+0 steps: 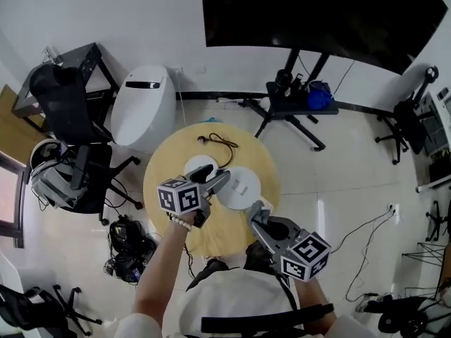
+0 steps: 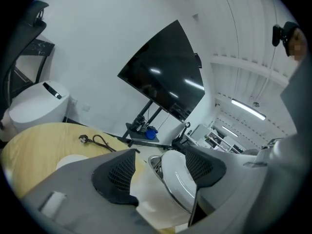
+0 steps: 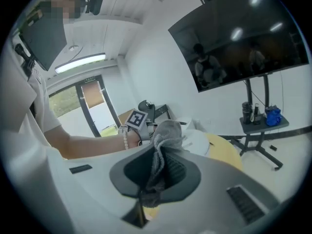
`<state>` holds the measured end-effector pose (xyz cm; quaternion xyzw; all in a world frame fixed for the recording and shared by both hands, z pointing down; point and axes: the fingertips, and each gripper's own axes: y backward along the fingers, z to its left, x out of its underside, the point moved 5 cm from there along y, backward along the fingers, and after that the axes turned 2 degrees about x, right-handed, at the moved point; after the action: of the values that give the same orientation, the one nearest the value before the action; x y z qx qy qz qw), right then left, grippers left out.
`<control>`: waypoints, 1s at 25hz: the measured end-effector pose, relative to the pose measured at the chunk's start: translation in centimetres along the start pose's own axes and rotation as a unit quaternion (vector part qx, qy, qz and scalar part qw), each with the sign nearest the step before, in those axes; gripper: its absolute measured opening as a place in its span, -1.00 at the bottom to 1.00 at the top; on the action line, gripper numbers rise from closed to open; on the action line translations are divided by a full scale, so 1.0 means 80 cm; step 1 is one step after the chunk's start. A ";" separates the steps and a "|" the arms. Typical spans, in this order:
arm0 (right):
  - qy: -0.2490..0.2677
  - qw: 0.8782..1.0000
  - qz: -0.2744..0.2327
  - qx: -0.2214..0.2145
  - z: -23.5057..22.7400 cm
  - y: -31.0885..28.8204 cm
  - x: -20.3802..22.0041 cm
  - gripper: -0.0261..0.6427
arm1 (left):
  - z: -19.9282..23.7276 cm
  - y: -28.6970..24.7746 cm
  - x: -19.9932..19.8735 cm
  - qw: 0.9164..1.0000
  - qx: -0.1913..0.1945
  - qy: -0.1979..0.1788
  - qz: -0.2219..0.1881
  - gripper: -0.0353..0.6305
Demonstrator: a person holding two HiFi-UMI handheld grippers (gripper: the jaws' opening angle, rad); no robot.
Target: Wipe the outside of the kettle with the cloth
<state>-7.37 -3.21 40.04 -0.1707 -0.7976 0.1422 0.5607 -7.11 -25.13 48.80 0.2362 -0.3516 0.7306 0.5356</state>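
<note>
The white kettle (image 1: pixel 239 187) stands near the middle of the round wooden table (image 1: pixel 165 164). My left gripper (image 1: pixel 220 179) reaches it from the left, and in the left gripper view (image 2: pixel 161 154) its jaws are spread wide. The kettle (image 2: pixel 178 179), white with a chrome rim, shows in the gap between them, and I see neither pad pressing on it. My right gripper (image 1: pixel 255 214) hovers just in front of the kettle, toward the person. It (image 3: pixel 158 172) is shut on a grey cloth (image 3: pixel 163 147), which bunches up above its jaws. The kettle (image 3: pixel 197 140) lies beyond the cloth.
A white round kettle base (image 1: pixel 199 165) sits on the table left of the kettle. A black cable with a plug (image 1: pixel 218 141) lies at the far edge. A white appliance (image 1: pixel 143 104), office chairs (image 1: pixel 70 153) and a screen on a stand (image 1: pixel 292 101) surround the table.
</note>
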 end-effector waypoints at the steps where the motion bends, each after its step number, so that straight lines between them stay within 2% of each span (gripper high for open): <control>1: -0.007 1.000 -0.003 0.017 0.005 0.001 0.010 -0.83 | 0.001 -0.005 0.000 1.000 0.000 -0.001 0.011 0.09; 3: -0.019 0.999 -0.010 0.047 0.010 0.001 0.027 -0.83 | 0.004 -0.013 0.002 1.000 -0.001 -0.005 0.030 0.08; 5: -0.027 0.997 -0.015 0.072 0.008 0.000 0.040 -0.83 | 0.006 -0.017 0.005 0.999 0.005 -0.003 0.044 -0.13; 10: -0.053 0.992 -0.006 0.111 -0.016 -0.026 0.088 -0.83 | 0.001 -0.023 0.007 0.998 0.030 0.035 0.044 -0.18; 14: -0.083 0.986 0.024 0.146 -0.043 -0.068 0.146 -0.83 | -0.004 -0.020 0.007 0.999 0.018 0.017 0.041 -0.20; 16: -0.081 0.985 -0.012 0.153 -0.040 -0.071 0.134 -0.83 | -0.007 -0.019 0.005 0.999 0.013 0.005 0.046 -0.21; 19: -0.046 0.980 -0.061 0.183 -0.030 -0.063 0.096 -0.83 | -0.006 -0.020 0.004 0.999 0.007 -0.010 0.052 -0.21; 21: -0.034 0.977 -0.063 0.200 -0.032 -0.067 0.093 -0.83 | -0.007 -0.020 0.004 0.998 0.013 -0.014 0.057 -0.22; 25: -0.066 0.977 -0.037 0.200 -0.052 -0.088 0.130 -0.83 | -0.014 -0.017 0.003 0.998 0.010 -0.014 0.058 -0.22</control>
<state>-7.49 -4.94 53.13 -0.0154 -0.7940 0.2888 0.5347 -5.82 -23.91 48.61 0.2312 -0.3652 0.7604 0.4847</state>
